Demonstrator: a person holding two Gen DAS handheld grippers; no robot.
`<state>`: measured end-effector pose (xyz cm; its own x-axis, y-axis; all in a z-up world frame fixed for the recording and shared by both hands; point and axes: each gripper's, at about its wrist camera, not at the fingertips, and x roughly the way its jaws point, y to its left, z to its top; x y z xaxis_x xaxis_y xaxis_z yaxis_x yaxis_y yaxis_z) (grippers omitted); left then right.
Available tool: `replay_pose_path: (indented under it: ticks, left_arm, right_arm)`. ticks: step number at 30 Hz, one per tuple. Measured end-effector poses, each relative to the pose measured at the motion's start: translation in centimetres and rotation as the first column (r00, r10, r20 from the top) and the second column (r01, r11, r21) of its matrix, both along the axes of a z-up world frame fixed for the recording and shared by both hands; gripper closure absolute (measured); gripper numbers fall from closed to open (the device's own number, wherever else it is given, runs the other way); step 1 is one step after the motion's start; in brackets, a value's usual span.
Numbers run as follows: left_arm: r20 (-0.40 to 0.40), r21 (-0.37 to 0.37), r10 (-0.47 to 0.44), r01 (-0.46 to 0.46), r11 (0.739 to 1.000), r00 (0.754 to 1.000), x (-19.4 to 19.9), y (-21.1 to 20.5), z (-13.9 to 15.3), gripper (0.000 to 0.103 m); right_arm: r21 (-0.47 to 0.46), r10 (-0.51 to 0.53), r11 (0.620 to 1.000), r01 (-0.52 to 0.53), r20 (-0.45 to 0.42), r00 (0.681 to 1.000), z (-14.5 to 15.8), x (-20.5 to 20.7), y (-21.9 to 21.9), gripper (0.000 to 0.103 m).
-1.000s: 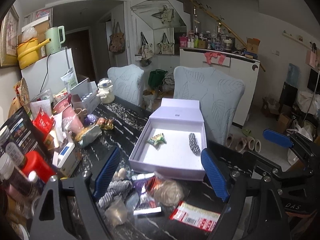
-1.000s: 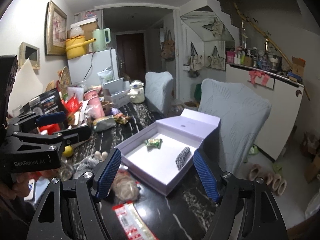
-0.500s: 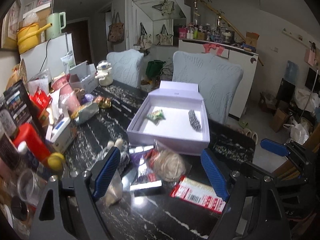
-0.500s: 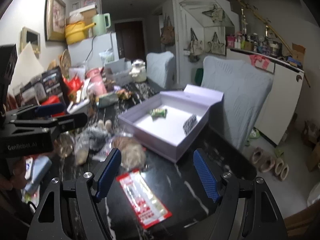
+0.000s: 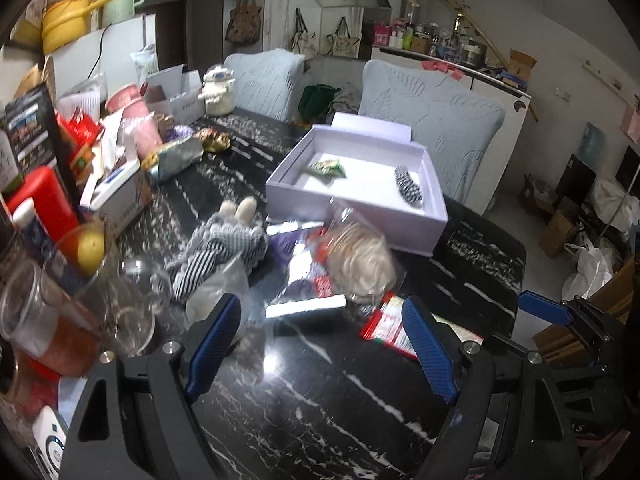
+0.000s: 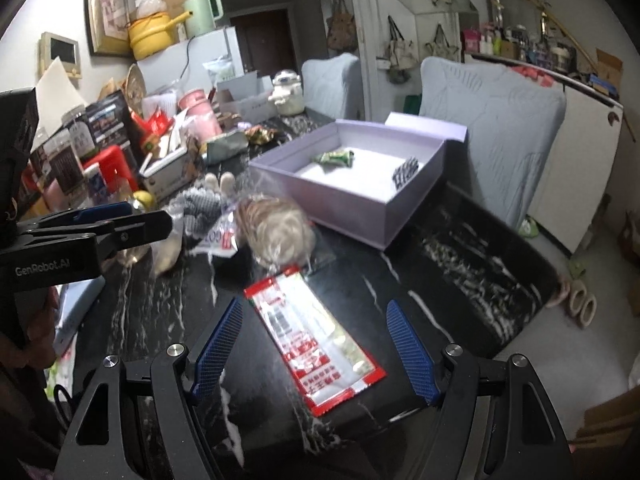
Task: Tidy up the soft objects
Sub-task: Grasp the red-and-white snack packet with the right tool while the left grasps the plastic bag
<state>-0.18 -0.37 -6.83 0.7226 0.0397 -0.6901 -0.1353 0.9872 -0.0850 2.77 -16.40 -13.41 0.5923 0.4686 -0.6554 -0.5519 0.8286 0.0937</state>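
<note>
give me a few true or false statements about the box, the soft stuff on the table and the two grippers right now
1. The lavender box is open and holds two small items. True.
2. The left gripper is shut on the striped plush toy. False: its jaws stand open and empty, and the toy lies on the table.
3. The red snack packet lies on the table between the fingers of the right gripper. True.
4. The bagged fluffy item sits inside the box. False: it lies on the table outside the box's front wall.
5. The right gripper is shut. False: it is open.
</note>
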Motion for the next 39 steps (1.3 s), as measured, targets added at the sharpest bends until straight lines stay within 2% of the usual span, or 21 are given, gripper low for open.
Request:
replay_pose_path:
  ticks: [5,13,20,21,23,26,33,39]
  left_arm:
    - [-0.033,-0.031,0.009,-0.011,0.999,0.999,0.0,1.1,-1.7,0.02]
    - [-0.067,-0.04,0.019,-0.021,0.999,0.998,0.3,1.8,-3.1,0.02]
    - [-0.034,-0.04,0.049,-0.05,0.998,0.998,0.4,2.8,-2.8,0.02]
    - [-0.027,-0.038,0.052,-0.053,0.998,0.998,0.4,2.9,-2.7,0.02]
    - [-0.018,-0.024,0.067,-0.067,0.997,0.998,0.5,3.2,-2.5,0.02]
    - [-0.015,-0.013,0.094,-0.094,0.995,0.995,0.8,3.8,-2.7,0.02]
    - [-0.033,-0.022,0.122,-0.122,0.992,0.992,1.9,4.8,-3.9,0.02]
    - [-0.074,0.013,0.165,-0.164,0.986,0.984,3.1,5.9,-5.4,0.02]
  right_arm:
    - [-0.04,0.019,0.999,-0.021,-0.046,0.999,-1.9,0.7,0.8,0.028]
    - [-0.119,0.048,0.991,-0.059,-0.095,0.994,-4.6,2.4,2.8,0.028]
    - [-0.161,0.06,0.983,-0.083,-0.146,0.987,-5.9,3.5,4.1,0.028]
    - [-0.173,0.05,0.982,-0.072,-0.126,0.991,-6.0,3.5,4.1,0.028]
    - [-0.193,0.062,0.978,-0.082,-0.109,0.992,-6.0,3.4,4.3,0.043]
    - [-0.201,0.073,0.975,-0.093,-0.107,0.992,-6.0,3.3,4.3,0.05]
    - [-0.172,0.075,0.98,-0.096,-0.123,0.989,-5.7,3.3,3.8,0.053]
    - [-0.158,0.067,0.983,-0.089,-0.139,0.988,-5.6,3.5,3.6,0.053]
